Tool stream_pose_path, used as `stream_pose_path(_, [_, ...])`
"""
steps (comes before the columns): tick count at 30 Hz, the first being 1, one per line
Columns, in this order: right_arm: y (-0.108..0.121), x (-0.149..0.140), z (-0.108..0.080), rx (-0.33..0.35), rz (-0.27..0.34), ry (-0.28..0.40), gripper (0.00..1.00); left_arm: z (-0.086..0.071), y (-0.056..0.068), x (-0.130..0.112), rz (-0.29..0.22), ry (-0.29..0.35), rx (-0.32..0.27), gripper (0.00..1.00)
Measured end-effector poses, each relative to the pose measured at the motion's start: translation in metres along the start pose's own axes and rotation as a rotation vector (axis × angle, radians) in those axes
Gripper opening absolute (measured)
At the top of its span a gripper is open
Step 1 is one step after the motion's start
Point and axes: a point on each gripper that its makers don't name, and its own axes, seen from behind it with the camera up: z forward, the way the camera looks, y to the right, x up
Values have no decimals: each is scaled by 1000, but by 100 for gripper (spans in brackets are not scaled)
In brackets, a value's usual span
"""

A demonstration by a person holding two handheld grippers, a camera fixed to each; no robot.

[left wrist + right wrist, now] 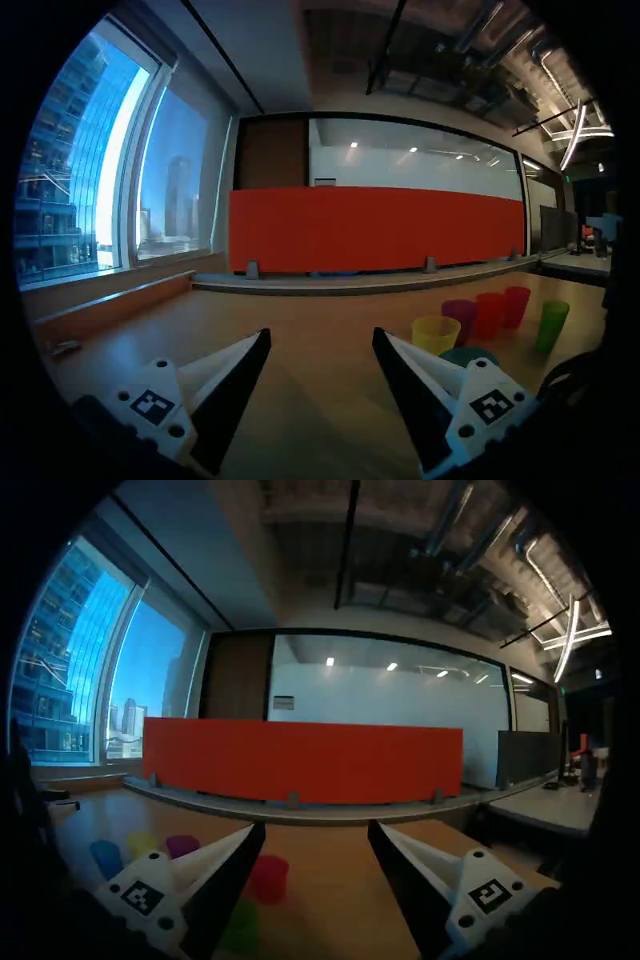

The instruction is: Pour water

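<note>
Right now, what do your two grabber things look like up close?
The left gripper has two pointed, wedge-shaped fingers, white outside and black on the inner faces. Each white base carries a square black-and-white marker. The right gripper looks the same.

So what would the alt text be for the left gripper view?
Open tongs hover over a wooden table, holding nothing. To their right stands a cluster of coloured cups; behind runs an orange divider, with city windows at left.
</note>
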Motion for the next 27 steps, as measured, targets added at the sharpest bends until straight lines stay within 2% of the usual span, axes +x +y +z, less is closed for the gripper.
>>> stream_pose_path(6, [-10,-5,5,28,10,16,99,0,0,0,0,0,0,94])
stream_pose_path(11, [-18,-14,10,37,-19,26,99,0,0,0,0,0,0,94])
stream_pose_path(15, [-15,-26,14,21,-29,20,99,0,0,0,0,0,0,94])
stream_pose_path(20, [-5,-39,18,-8,-1,10,99,0,0,1,0,0,0,94])
stream_pose_path(27, [3,-58,22,-15,45,-9,99,0,0,1,0,0,0,94])
